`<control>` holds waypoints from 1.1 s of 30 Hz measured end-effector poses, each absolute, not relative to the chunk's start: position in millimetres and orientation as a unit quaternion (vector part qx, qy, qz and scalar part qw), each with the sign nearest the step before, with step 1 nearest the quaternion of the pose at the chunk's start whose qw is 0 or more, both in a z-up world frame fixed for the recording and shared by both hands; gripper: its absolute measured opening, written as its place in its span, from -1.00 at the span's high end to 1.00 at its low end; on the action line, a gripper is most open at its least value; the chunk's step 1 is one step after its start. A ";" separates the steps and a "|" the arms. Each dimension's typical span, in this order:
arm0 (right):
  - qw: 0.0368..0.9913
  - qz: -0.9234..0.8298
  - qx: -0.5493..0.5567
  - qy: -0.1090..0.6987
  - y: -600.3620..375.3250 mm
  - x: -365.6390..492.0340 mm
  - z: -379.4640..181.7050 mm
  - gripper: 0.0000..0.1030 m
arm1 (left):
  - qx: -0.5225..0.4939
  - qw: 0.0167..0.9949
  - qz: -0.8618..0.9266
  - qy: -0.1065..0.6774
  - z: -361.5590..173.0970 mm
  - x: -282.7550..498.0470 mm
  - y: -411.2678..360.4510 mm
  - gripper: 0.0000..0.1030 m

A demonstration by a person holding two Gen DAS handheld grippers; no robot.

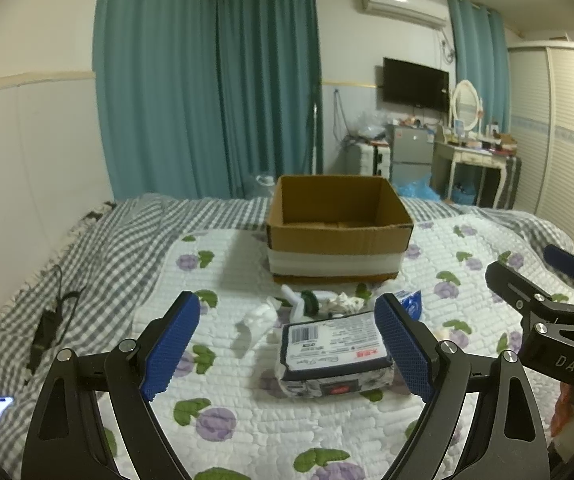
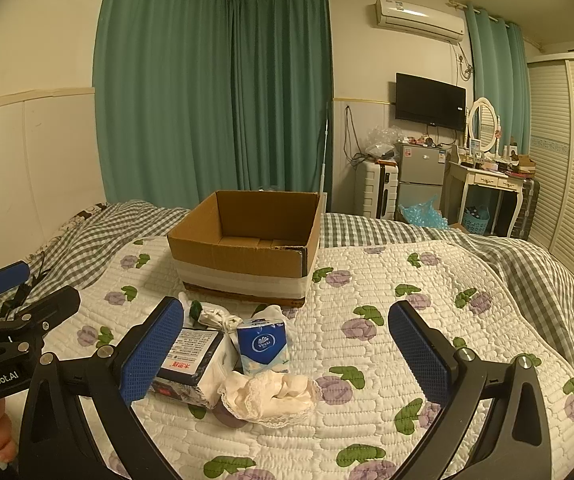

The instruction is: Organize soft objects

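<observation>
Quilt (image 1: 327, 432): tissue pack (image 1: 333, 354) (between left gripper (image 1: 289, 350) fingers).

Both hand-held grippers spread wide

Left hand-held gripper (image 1: 287, 344) fills the lower frame, jaws apart; right hand-held gripper (image 2: 287, 352) likewise, jaws apart, lower frame.

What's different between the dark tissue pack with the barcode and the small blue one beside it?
The dark tissue pack lies flat with its barcode label facing up; the blue tissue pack stands upright. The dark one looks larger and wider, the blue one smaller and narrower. The dark one has a floral-patterned side; the blue one bears a round white logo. Both rest on the quilt in front of the cardboard box, untouched.
</observation>
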State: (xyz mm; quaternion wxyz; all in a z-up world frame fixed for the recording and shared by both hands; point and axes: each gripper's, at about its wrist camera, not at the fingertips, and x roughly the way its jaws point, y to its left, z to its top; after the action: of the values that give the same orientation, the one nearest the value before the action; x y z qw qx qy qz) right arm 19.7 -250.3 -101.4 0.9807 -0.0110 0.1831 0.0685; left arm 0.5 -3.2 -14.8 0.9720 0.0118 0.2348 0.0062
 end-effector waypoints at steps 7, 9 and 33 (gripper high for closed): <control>0.981 0.069 -0.012 0.183 -249.9 20.1 -103.1 -1.00 | 0.012 0.972 0.006 0.234 -15.0 0.3 -3.5 -0.76; 0.981 0.068 -0.012 0.183 -249.9 20.0 -102.6 -1.00 | 0.012 0.972 0.006 0.234 -15.0 0.3 -3.4 -0.76; 0.980 0.072 -0.023 0.185 -241.8 2.7 -91.1 -1.00 | 0.012 0.975 -0.019 0.223 -4.9 -7.1 3.7 -0.76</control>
State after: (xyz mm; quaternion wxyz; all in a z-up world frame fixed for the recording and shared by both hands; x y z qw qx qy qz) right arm 2.7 -241.8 -91.1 0.9798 -0.0233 0.1852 0.0721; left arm -7.1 3.7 -4.9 0.9746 0.0119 0.2229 -0.0193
